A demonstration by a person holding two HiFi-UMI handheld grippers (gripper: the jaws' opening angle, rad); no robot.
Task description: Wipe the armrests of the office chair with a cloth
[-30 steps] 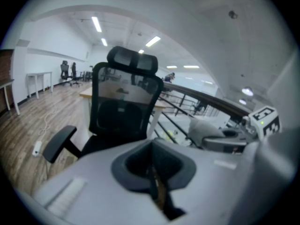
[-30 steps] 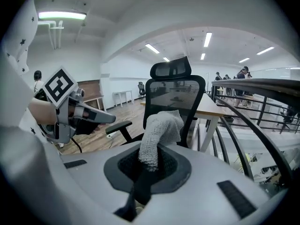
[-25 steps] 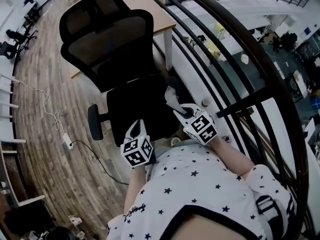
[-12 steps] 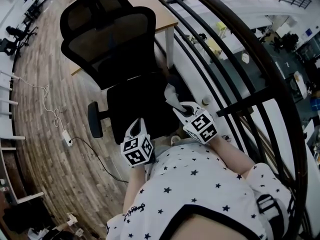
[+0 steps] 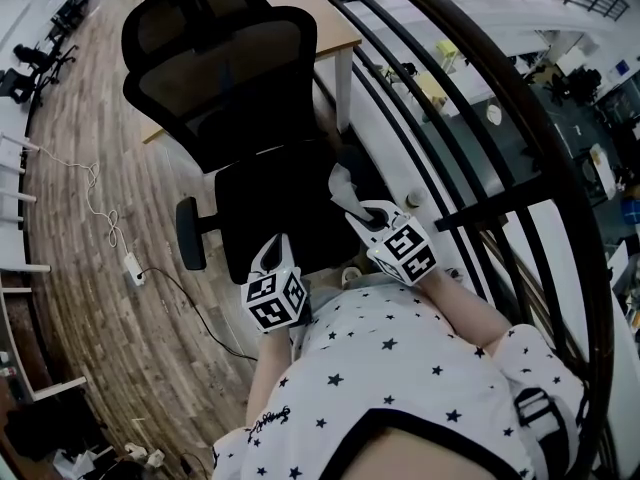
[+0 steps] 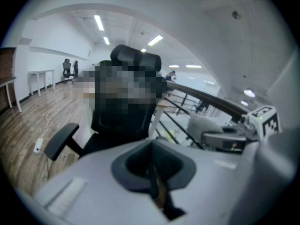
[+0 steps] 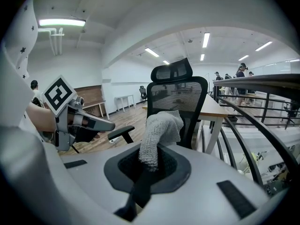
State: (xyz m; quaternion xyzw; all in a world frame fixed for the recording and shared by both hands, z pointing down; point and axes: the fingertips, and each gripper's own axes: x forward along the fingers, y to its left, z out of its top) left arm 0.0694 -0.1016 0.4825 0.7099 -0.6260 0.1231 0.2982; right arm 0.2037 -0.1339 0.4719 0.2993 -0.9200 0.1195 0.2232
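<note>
The wooden floor (image 5: 100, 298) is the biggest thing here, with a dark railing (image 5: 470, 98) running along the person's right side. The black office chair (image 5: 220, 78) stands in front of the person, with its back to a counter (image 5: 300, 8), so both sides are easy to reach.

One armrest (image 5: 190, 233) sticks out on the left side of the chair, with nothing touching it. The other armrest is too dark to pick out.

The right tongs (image 5: 362, 218) are shut tight on the cloth (image 7: 159, 130). The cloth pokes up out of them like a little grey flag, over the right side of the seat. I think it is held out front like this so the soft part can rub the chair. No wiping has started yet.

The left tongs (image 5: 272, 253) are closed and hold nothing. They hang low by the front of the seat, out of the way.

Not much has changed from a second ago. Both tongs are in almost the same spots, and the cloth is no closer to an armrest.
</note>
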